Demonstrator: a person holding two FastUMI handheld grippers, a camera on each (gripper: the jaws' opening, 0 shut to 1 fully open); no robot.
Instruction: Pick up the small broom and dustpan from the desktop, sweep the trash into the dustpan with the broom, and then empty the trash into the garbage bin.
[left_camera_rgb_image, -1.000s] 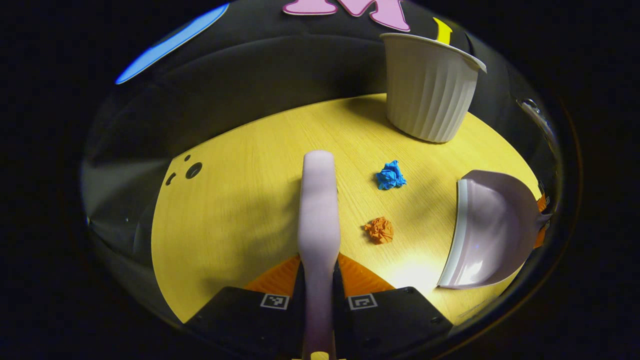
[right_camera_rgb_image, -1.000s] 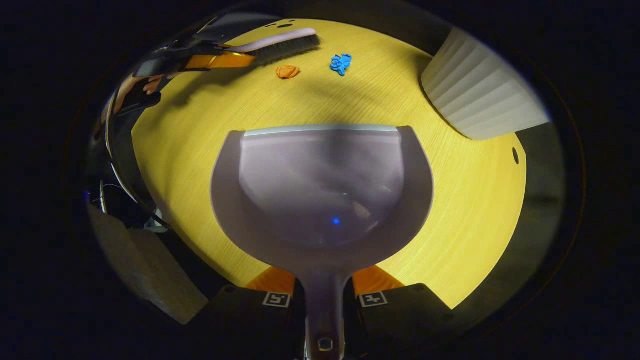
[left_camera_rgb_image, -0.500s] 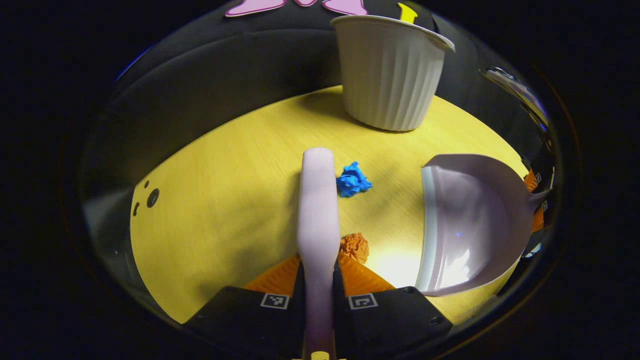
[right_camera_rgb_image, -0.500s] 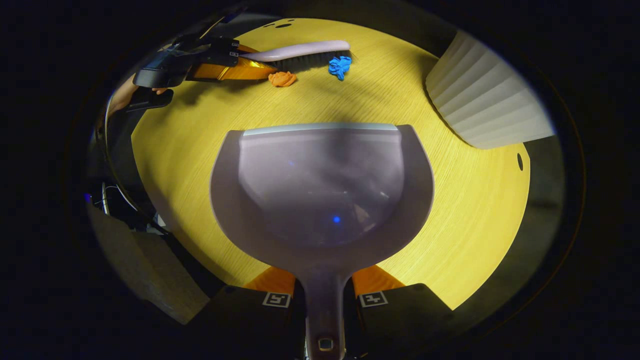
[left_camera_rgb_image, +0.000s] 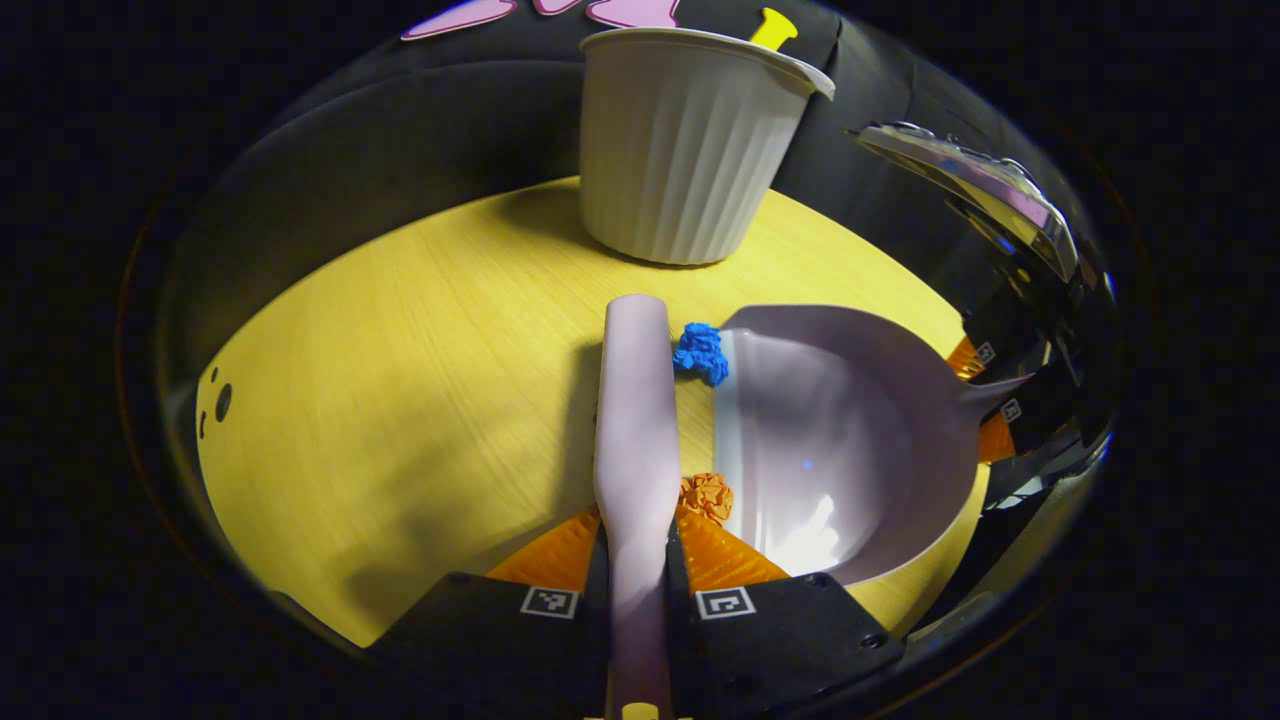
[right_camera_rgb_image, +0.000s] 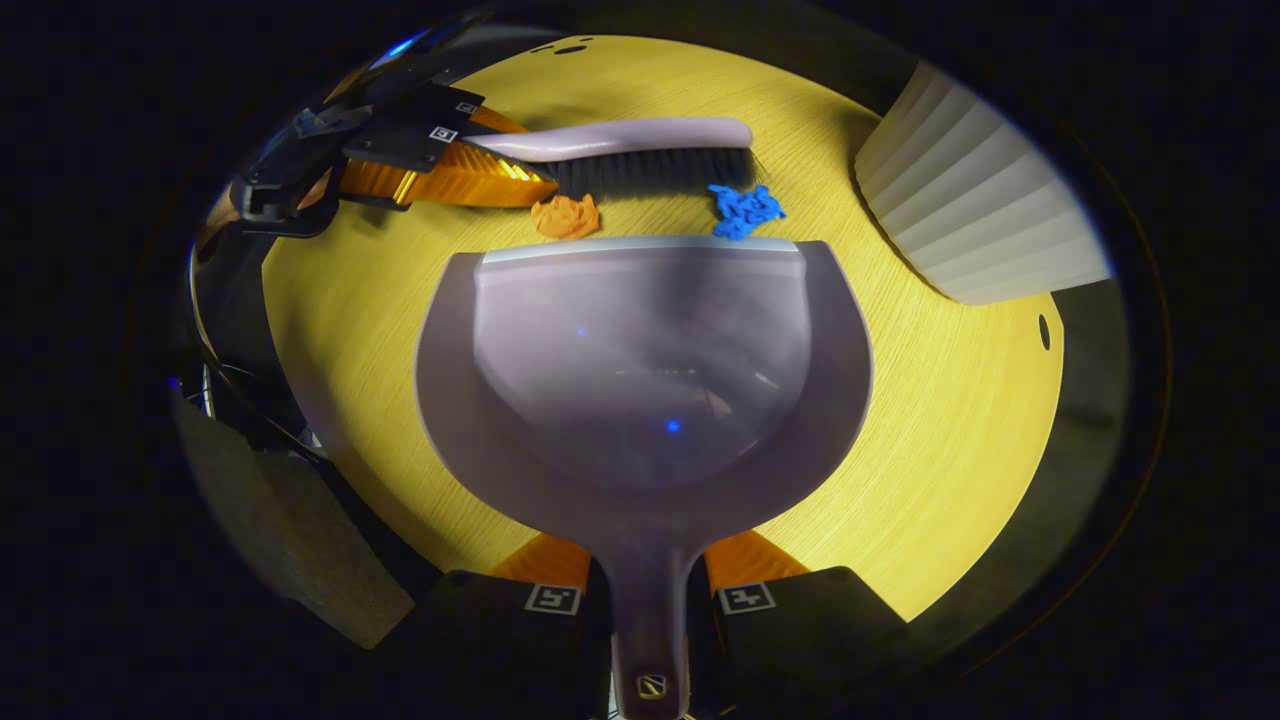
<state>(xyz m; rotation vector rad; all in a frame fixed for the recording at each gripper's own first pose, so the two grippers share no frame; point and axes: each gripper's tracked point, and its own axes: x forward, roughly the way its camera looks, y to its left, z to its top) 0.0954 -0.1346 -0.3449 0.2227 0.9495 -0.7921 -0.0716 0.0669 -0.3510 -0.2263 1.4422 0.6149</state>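
Observation:
My left gripper (left_camera_rgb_image: 637, 560) is shut on the pale pink broom (left_camera_rgb_image: 635, 420), whose dark bristles (right_camera_rgb_image: 650, 172) rest on the yellow desktop (left_camera_rgb_image: 400, 380). A blue paper wad (left_camera_rgb_image: 701, 352) and an orange paper wad (left_camera_rgb_image: 706, 496) lie squeezed between the broom and the front lip of the lilac dustpan (left_camera_rgb_image: 840, 440). In the right gripper view the orange wad (right_camera_rgb_image: 566, 216) and blue wad (right_camera_rgb_image: 745, 210) touch the dustpan (right_camera_rgb_image: 640, 370) lip. My right gripper (right_camera_rgb_image: 650, 590) is shut on the dustpan's handle. The left gripper (right_camera_rgb_image: 400, 150) appears at upper left there.
A white ribbed garbage bin (left_camera_rgb_image: 690, 150) stands upright at the desktop's far side, also seen as the bin (right_camera_rgb_image: 980, 210) at the right gripper view's upper right. Small holes (left_camera_rgb_image: 220, 400) mark the desktop's left edge. Black cloth walls surround the table.
The broom has swept both wads toward the dustpan, and broom and dustpan have closed together until the wads sit at the pan's lip. The bin has shifted left in the left gripper view.

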